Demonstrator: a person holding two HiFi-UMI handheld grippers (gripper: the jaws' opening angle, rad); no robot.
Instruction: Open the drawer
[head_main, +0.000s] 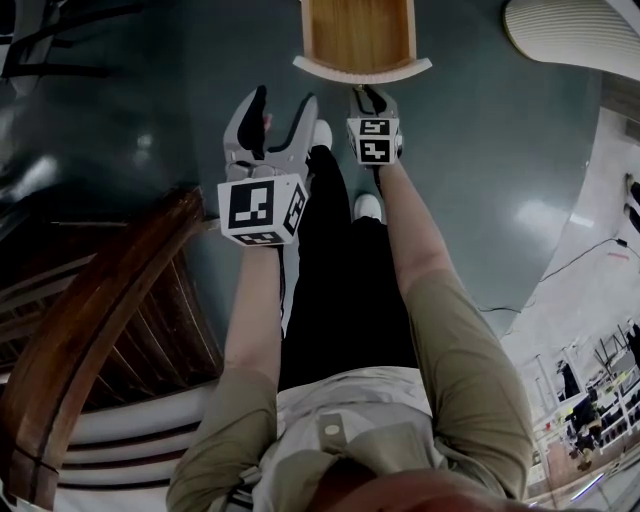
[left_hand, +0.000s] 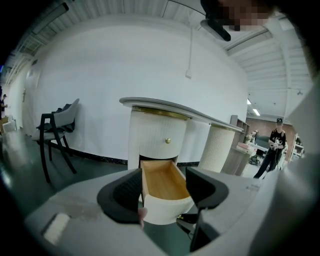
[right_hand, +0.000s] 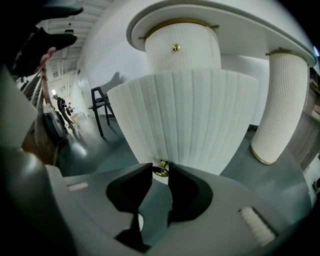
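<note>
The lower drawer (head_main: 360, 38) stands pulled out from the white ribbed cabinet, its wooden inside bare. My right gripper (head_main: 372, 98) is at the curved drawer front (right_hand: 185, 120), its jaws shut on the small brass knob (right_hand: 161, 167). The right gripper view shows the knob pinched between the black pads (right_hand: 185, 192). My left gripper (head_main: 282, 118) hangs to the left of the drawer, apart from it, jaws open with nothing in them. In the left gripper view the open drawer (left_hand: 162, 182) lies beyond that gripper (left_hand: 162, 192). A closed upper drawer with its own knob (right_hand: 176, 47) sits above.
A dark wooden slatted seat (head_main: 100, 330) stands close at the left. A grey chair (left_hand: 57, 127) stands by the wall. A second ribbed column (right_hand: 277, 110) rises to the right of the drawer unit. My shoe (head_main: 367, 207) is on the dark floor below the drawer. A person (left_hand: 275, 145) stands far off.
</note>
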